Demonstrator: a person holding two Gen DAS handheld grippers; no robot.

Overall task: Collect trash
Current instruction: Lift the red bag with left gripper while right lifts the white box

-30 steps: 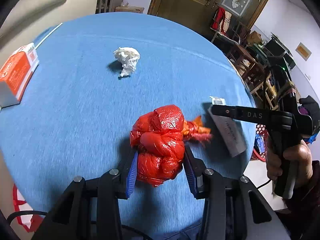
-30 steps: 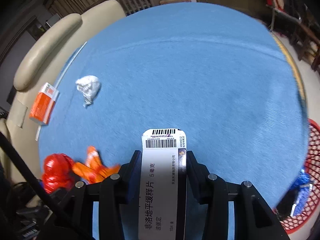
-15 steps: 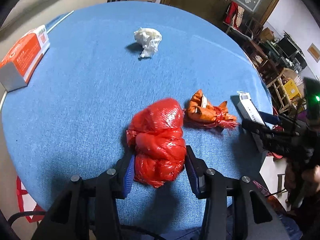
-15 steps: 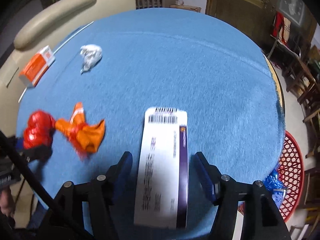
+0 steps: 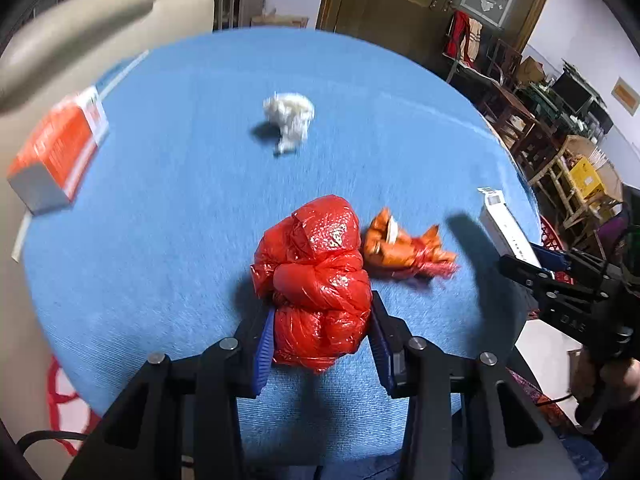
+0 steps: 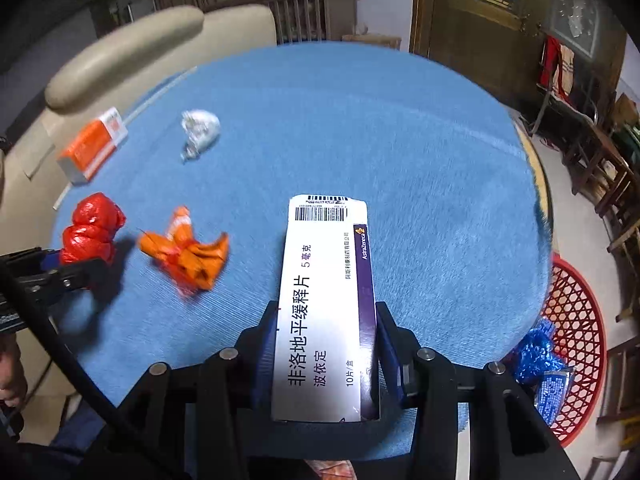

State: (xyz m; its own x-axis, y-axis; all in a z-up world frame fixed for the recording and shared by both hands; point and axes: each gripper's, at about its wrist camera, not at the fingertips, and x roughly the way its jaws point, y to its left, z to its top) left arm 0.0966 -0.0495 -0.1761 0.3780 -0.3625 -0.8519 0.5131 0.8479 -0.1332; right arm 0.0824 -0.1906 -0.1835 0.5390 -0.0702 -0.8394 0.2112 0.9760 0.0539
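Red mesh basket (image 6: pixel 576 316) holds blue wrapper (image 6: pixel 534 354). Left gripper (image 5: pixel 320 344) fingers closing on red bag (image 5: pixel 316 280); right gripper (image 6: pixel 326 354) fingers closing on medicine box (image 6: pixel 326 308).

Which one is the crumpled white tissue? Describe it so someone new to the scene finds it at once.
Start at the round table with the blue cloth. On its far side, toward the beige sofa, an orange and white box lies near the edge; the crumpled white tissue sits just beside it, further in on the cloth. It is the only white, shapeless wad there: the other crumpled pieces are red or orange, nearer the fingers.
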